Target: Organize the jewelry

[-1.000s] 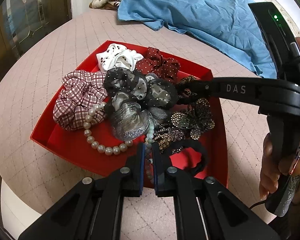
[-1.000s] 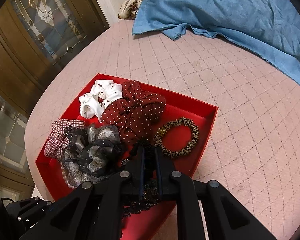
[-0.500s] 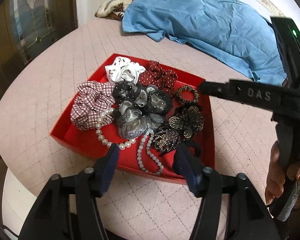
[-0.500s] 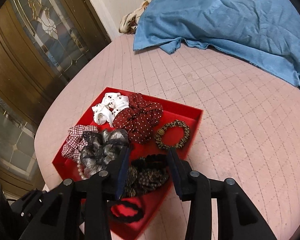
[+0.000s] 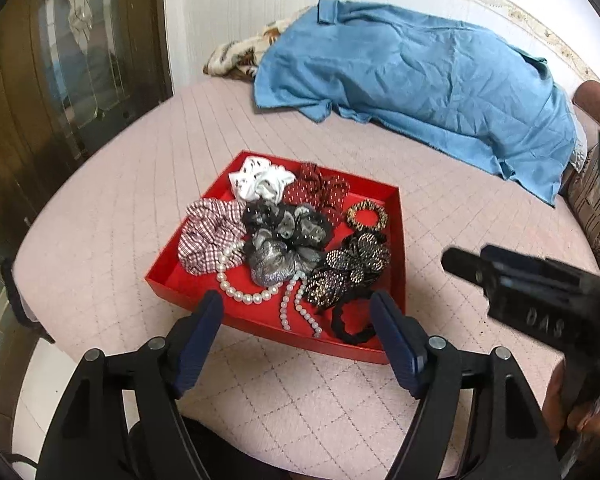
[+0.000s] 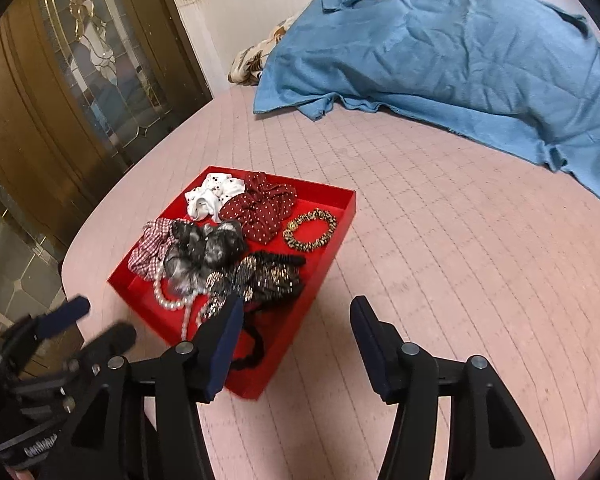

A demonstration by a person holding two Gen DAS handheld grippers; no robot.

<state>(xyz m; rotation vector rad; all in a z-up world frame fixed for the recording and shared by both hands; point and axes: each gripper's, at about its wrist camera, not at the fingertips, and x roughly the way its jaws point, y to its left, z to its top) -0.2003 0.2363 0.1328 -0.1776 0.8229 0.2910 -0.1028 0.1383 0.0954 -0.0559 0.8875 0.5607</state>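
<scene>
- Both grippers have backed up and away from the tray (image 5: 396, 216) since a second ago; then each was pinched nearly closed low over its contents, now the left gripper (image 5: 296, 344) and right gripper (image 6: 296, 344) have let go, jaws opening with nothing between them
- Tray sits on the pink quilt (image 5: 340, 392), just ahead of the left gripper and ahead-left of the right one; the jewelry lies heaped inside
- Pearl strand (image 5: 244, 294) nearest the left gripper: I judge it light, limp and slippery, best pinched across a run of beads, not a single one
- Beaded flower (image 5: 352, 268) looks stiffer, snag-prone and fragile; take it by an outer petal edge
- Scrunchies (image 5: 212, 236) are soft, easy to pinch at any fold
- Left view shows the black band (image 5: 352, 328) whole and a second bead strand; the right view half hides the band behind its own finger
- Right view gives the leopard band (image 6: 310, 230) lying clear of the rest
</scene>
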